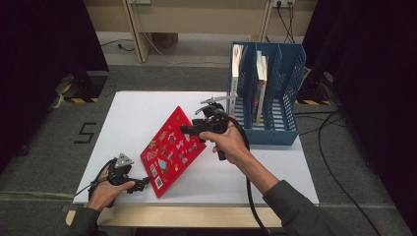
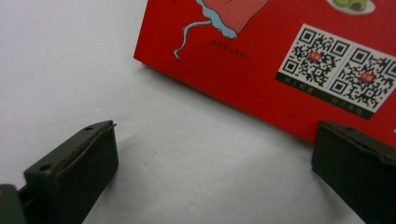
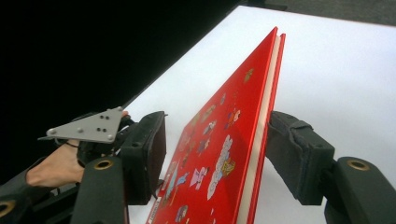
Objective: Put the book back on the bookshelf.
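Note:
A red hardcover book (image 1: 169, 150) with cartoon stickers and QR codes stands tilted on the white table (image 1: 142, 105), its near edge down and its far right corner raised. My right gripper (image 1: 192, 125) is at that raised corner. In the right gripper view the book (image 3: 224, 140) passes between the jaws of this gripper (image 3: 217, 126) and leans on the right-hand one, with a gap showing at the other. My left gripper (image 1: 144, 184) rests low by the book's near corner, with my left gripper (image 2: 215, 135) wide open and the book (image 2: 261, 60) just beyond the jaws.
A blue slotted file rack (image 1: 275, 123) stands at the table's far right, with upright books (image 1: 260, 88) in its left slots. Black curtains flank both sides. Cables run over the floor at the right, and the table's front edge is close to my left hand.

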Demonstrator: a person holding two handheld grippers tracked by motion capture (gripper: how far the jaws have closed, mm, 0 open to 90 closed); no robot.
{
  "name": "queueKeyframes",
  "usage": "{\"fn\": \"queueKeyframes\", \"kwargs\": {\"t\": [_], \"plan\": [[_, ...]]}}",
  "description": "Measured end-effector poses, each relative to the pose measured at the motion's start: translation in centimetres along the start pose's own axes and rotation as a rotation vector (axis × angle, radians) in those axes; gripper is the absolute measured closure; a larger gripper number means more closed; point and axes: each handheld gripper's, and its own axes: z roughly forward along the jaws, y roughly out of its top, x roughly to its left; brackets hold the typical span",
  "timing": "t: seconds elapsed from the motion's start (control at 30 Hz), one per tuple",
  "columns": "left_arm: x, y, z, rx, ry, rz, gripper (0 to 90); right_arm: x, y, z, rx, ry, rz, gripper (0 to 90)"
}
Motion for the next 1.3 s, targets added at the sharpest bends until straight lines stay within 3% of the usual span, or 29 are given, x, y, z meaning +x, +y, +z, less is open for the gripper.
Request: {"fn": "queueKeyframes", "kwargs": {"t": [0.07,0.23,0.43,0.53,0.63,0.67,0.73,0.77,0.8,0.87,1.0,1.3], "plan": [[0.0,0.0,0.0,-0.004,-0.004,-0.008,0.0,1.1,0.7,0.1,0.009,0.003,-0.04,39.4],[-0.1,0.0,0.1,-0.009,0.004,-0.012,0.0,3.4,2.1,0.4,-0.02,0.074,-0.09,43.4],[-0.2,0.1,0.2,-0.012,0.003,-0.011,0.0,5.0,3.0,0.7,0.007,0.059,-0.149,44.3],[-0.2,0.1,0.3,-0.012,0.005,-0.009,0.0,5.5,3.2,0.6,0.012,0.092,-0.157,45.8],[-0.3,0.1,0.4,-0.013,0.006,-0.003,0.0,6.7,3.2,0.5,0.033,0.069,-0.224,46.9],[-0.3,0.1,0.4,-0.013,0.007,-0.001,0.0,6.8,3.1,0.7,0.089,0.061,-0.206,46.7],[-0.4,0.1,0.4,-0.009,0.015,0.015,0.0,6.9,1.7,2.0,0.178,0.113,-0.192,51.2],[-0.5,0.1,0.5,-0.006,0.017,0.021,0.0,7.2,0.9,2.8,0.222,0.117,-0.196,44.9],[-0.4,0.1,0.5,-0.006,0.017,0.02,0.0,7.5,0.7,3.0,0.207,0.132,-0.182,45.9],[-0.5,0.1,0.5,-0.007,0.017,0.021,0.0,8.0,1.0,2.8,0.222,0.075,-0.259,48.7],[-0.4,0.1,0.6,-0.012,0.015,0.024,0.0,7.6,1.2,2.2,0.26,0.026,-0.261,57.5],[-0.4,0.1,0.5,-0.016,0.011,0.02,0.0,4.9,0.7,1.2,0.231,-0.041,-0.254,67.4]]}}
